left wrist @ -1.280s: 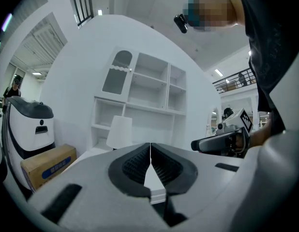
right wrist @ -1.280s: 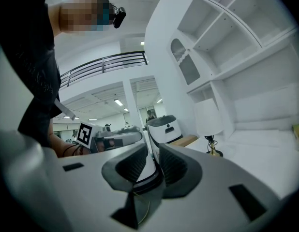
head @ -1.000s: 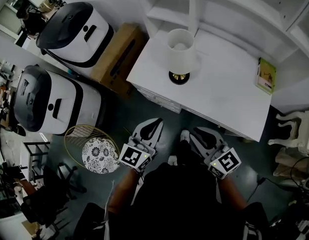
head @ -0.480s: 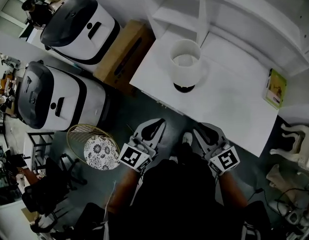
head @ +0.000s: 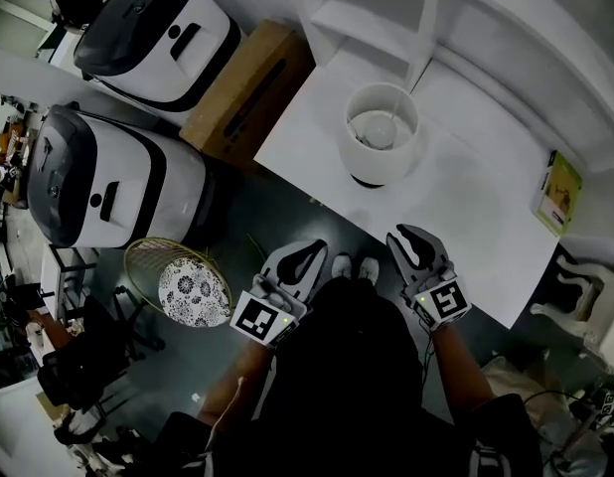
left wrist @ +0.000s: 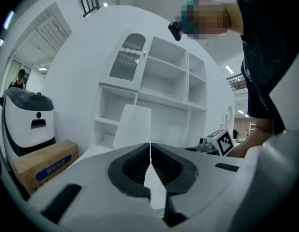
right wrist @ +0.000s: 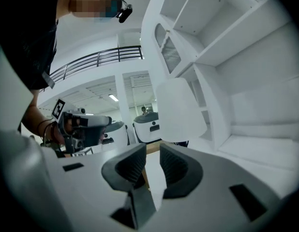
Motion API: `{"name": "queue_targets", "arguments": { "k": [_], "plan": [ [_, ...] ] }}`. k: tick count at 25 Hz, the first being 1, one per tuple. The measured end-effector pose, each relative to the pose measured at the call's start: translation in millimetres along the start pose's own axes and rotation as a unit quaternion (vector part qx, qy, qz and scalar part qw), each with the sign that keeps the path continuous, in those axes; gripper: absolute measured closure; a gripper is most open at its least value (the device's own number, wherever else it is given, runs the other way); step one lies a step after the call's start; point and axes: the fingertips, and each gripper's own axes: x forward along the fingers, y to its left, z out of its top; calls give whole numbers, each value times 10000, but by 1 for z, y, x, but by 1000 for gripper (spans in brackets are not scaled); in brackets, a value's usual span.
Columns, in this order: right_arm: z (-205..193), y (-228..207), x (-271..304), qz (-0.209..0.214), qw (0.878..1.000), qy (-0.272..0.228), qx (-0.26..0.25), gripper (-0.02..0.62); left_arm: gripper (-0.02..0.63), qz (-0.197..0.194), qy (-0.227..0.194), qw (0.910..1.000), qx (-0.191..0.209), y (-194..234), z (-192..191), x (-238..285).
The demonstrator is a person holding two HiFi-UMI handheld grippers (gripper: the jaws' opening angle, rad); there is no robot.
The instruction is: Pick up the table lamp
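Note:
The table lamp (head: 382,145) stands upright on the white desk (head: 466,217); it has a white shade with the bulb showing and a dark base. My left gripper (head: 311,250) hangs over the dark floor short of the desk's front edge, jaws shut on nothing. My right gripper (head: 407,237) reaches the desk's front edge, below and right of the lamp, jaws a small way open and empty. The lamp's shade (left wrist: 132,126) rises beyond my left gripper (left wrist: 150,146) in the left gripper view. In the right gripper view the shade (right wrist: 181,109) stands just past my right gripper (right wrist: 152,150).
A white shelf unit (head: 386,18) rises behind the desk. A green book (head: 557,191) lies at the desk's right end. A cardboard box (head: 249,92) and two large white-and-black machines (head: 153,28) (head: 108,182) stand left. A wire basket (head: 183,284) sits on the floor, a white chair (head: 585,276) right.
The desk and lamp have drawn closer in the head view. My right gripper has moved forward to the desk's edge and its jaws have parted slightly. My left gripper stays shut.

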Motion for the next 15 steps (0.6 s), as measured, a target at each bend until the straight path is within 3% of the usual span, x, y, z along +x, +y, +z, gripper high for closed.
{"name": "queue_targets", "arguments": {
  "k": [6, 15],
  "plan": [
    [-20, -18, 37, -25, 9998, 107, -173, 503, 586, 62, 215, 9997, 71, 22, -19, 8],
    [-57, -59, 71, -579, 9981, 164, -143, 498, 586, 52, 101, 9999, -57, 44, -44, 28]
  ]
}}
